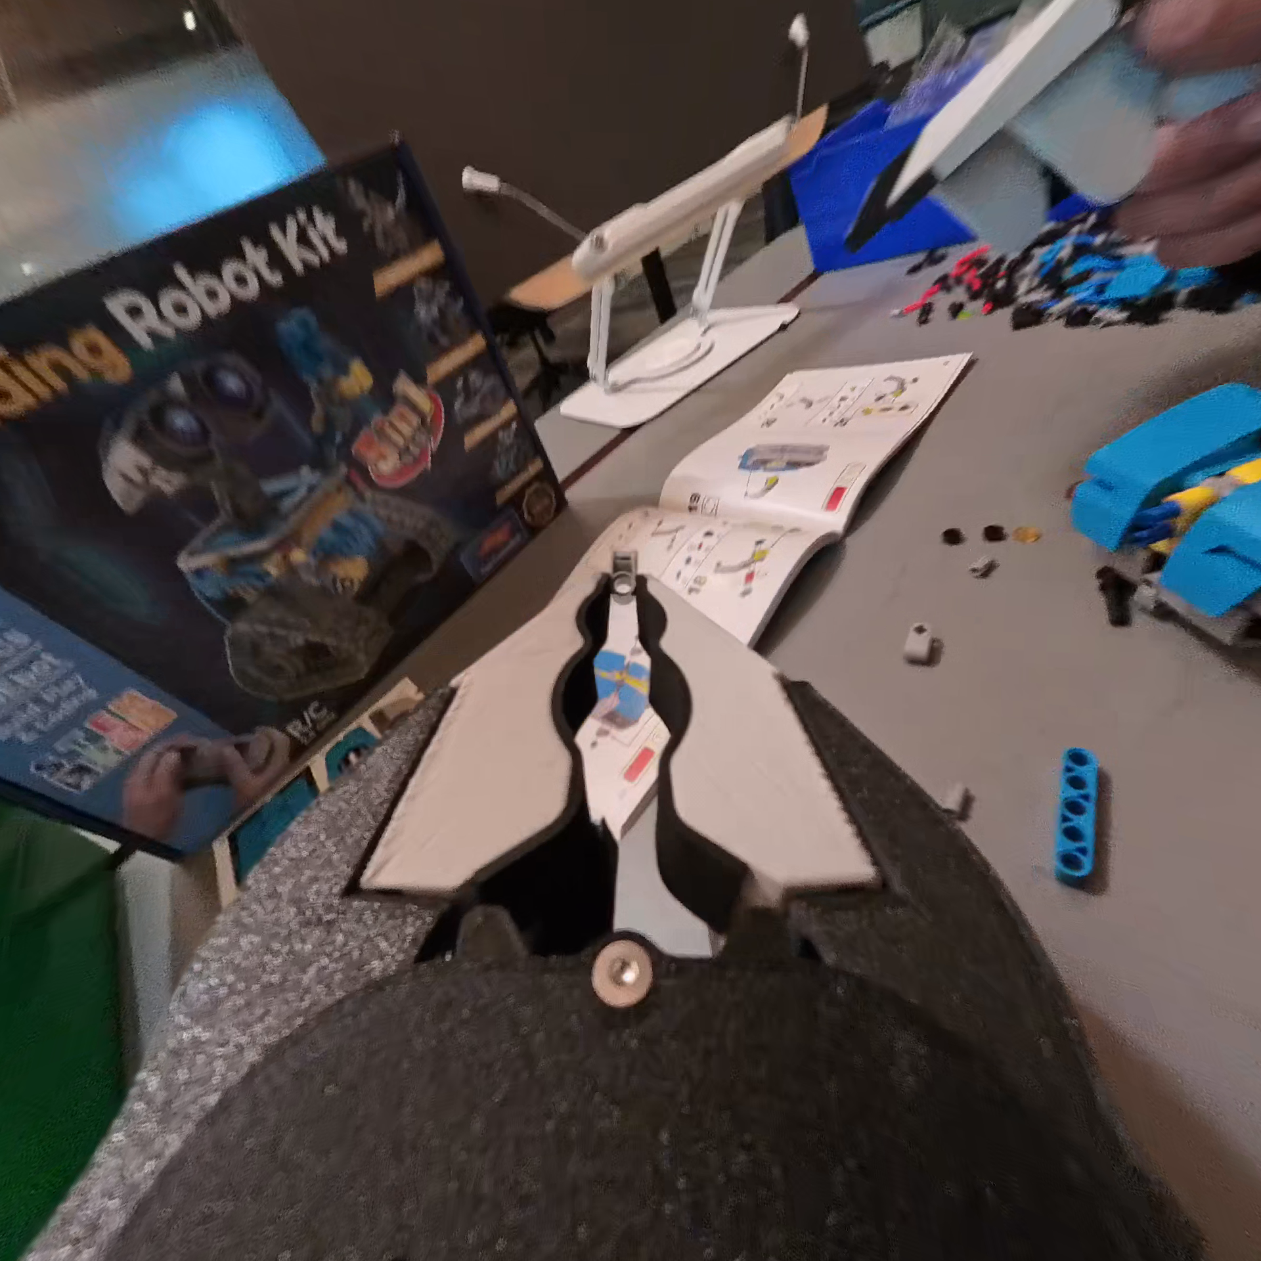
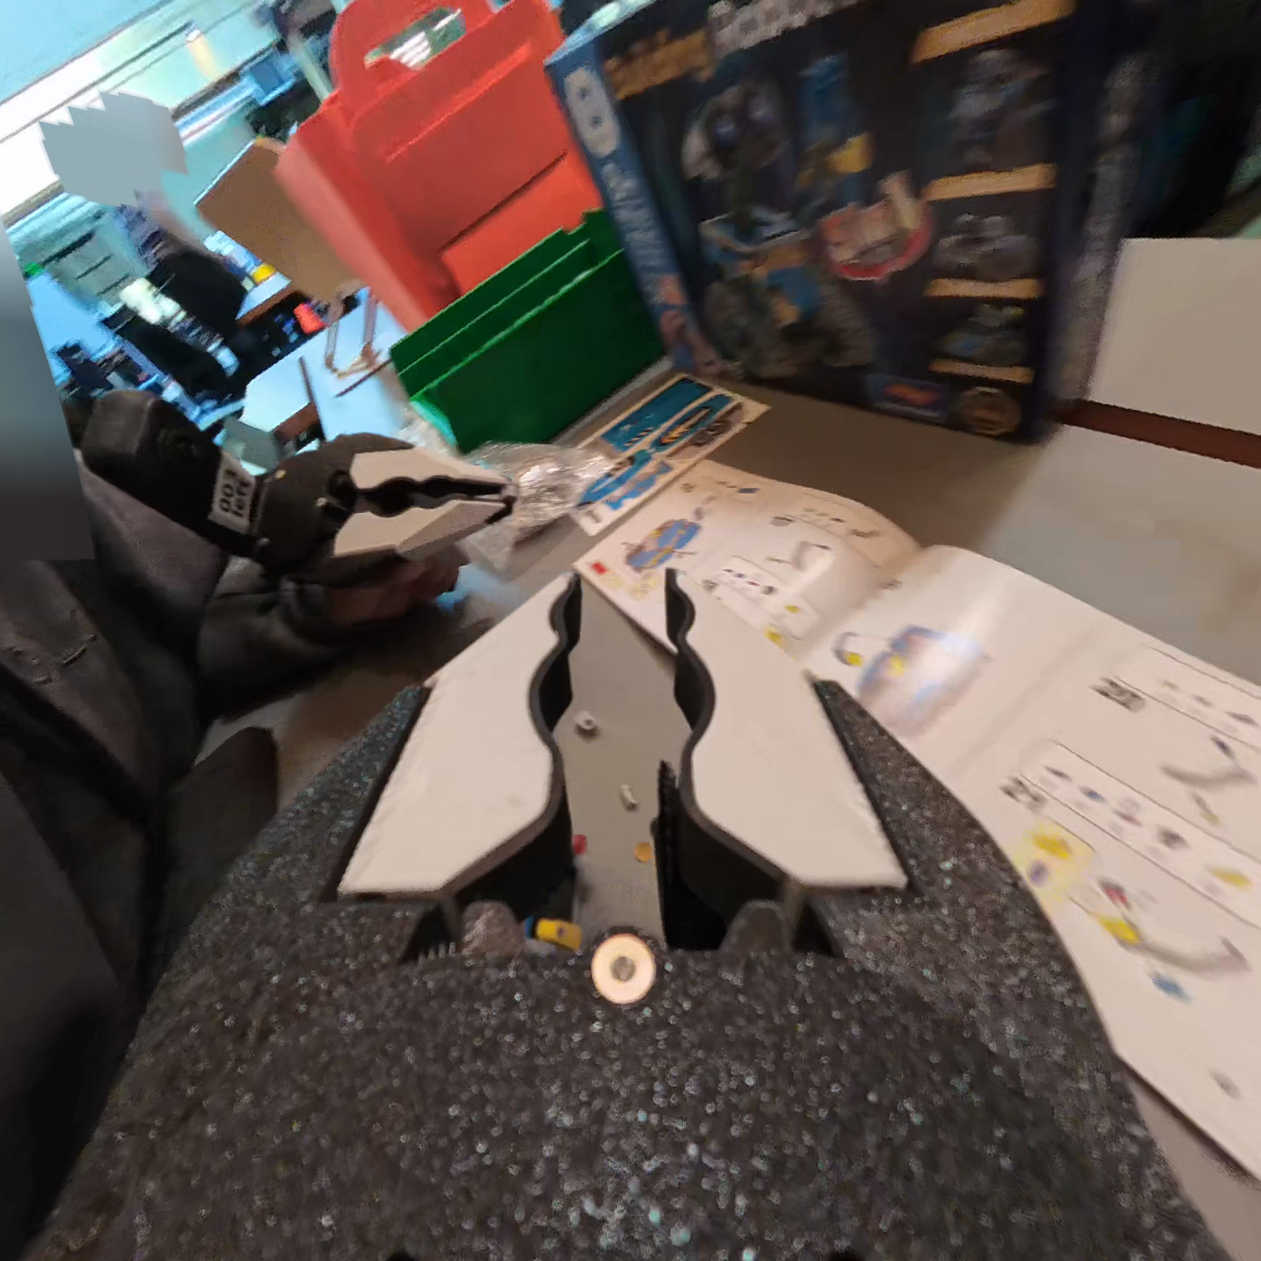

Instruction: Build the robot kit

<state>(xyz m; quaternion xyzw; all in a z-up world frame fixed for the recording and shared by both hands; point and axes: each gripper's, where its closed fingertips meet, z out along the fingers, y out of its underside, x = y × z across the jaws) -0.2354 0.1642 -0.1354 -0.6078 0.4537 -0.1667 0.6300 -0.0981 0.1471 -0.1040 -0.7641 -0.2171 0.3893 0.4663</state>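
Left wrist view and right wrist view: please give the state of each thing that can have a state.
left gripper: shut on a small grey piece.
small grey piece: pinched at the fingertips, above the table.
right gripper: open, empty.
instruction booklet: lying open, flat on the table.
kit box: standing upright.
blue beam: lying loose on the table.

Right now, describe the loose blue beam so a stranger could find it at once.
Start at the open instruction booklet on the grey table. Nearer the camera and to its right lies the blue beam, alone. It is a short strip with a row of round holes; the pieces nearby are small and grey.
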